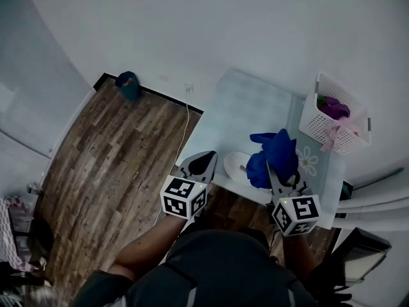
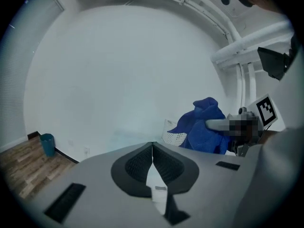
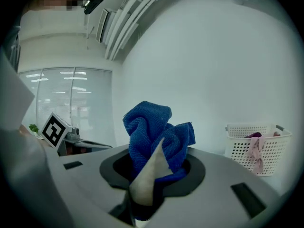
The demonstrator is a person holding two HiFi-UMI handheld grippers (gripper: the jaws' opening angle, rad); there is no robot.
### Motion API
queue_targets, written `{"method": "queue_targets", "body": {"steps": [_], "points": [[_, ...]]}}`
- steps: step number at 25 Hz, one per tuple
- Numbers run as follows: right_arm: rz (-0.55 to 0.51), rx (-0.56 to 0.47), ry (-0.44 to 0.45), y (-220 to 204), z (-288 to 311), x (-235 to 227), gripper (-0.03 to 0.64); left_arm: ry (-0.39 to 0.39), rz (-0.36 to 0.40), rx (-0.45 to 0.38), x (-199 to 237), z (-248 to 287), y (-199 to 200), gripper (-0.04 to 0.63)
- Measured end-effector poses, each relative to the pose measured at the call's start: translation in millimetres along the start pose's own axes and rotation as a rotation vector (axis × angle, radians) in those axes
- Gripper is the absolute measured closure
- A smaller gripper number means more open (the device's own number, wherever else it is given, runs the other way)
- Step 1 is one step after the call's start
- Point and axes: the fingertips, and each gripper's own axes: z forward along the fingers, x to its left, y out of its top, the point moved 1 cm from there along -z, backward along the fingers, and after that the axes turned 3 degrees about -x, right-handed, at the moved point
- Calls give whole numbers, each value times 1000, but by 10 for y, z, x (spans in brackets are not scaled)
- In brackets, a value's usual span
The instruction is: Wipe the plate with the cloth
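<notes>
White table [image 1: 255,101] beside wood floor [image 1: 115,165], basket [image 1: 319,123] on it; left gripper [image 2: 152,146] jaws together, right gripper [image 3: 159,144] pinching cloth [image 3: 147,122].

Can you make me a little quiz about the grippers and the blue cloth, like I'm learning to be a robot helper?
1. True or false: the left gripper is shut with nothing in it.
2. What is the right gripper shut on? A) a yellow sponge B) a crumpled blue terry cloth C) a green cup
3. In the head view, what lies on the pale table just left of that cloth?

Key
1. True.
2. B.
3. The round white plate.
</notes>
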Motion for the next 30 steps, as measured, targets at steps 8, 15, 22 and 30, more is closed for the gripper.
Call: {"method": "queue_targets", "body": {"steps": [8,15,22,30], "points": [[11,146,-63,-508,474,-16,476,-90,-51,212,331,535,-627,584],[17,318,-9,-1251,939,-84,476,-133,-80,448,392,1016,-1314,505],[-48,469,96,-1877,1226,-31,476,-127,-12,617,489,1282,-1786,483],[-121,570,215,-2274,1455,91,476,-200,-35,771,389,1350,-2108,488]]}}
